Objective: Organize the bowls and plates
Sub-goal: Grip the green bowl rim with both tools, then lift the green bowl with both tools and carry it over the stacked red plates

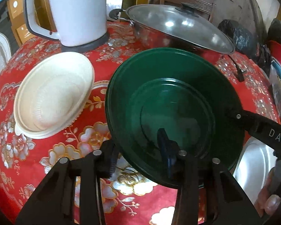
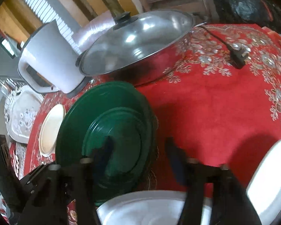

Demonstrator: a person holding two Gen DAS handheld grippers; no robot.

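Observation:
A dark green bowl (image 1: 174, 110) sits on the red flowered tablecloth (image 1: 103, 69). My left gripper (image 1: 138, 155) is open, its jaws straddling the bowl's near rim, one finger inside and one outside. A cream bowl (image 1: 54, 95) lies to the left of it. In the right wrist view the green bowl (image 2: 106, 131) is at the left, and my right gripper (image 2: 140, 155) is open astride its right rim. A white plate (image 2: 151, 208) lies below the gripper, and another white dish (image 2: 271, 180) is at the right edge. The cream bowl (image 2: 50, 129) shows edge-on.
A white electric kettle (image 1: 75, 13) and a lidded steel wok (image 1: 179, 28) stand at the back of the table. A black plug and cord (image 2: 236, 56) lie on the cloth. A white ornate tray (image 2: 22, 116) sits off the table's left. Dark bags (image 1: 239, 35) sit behind.

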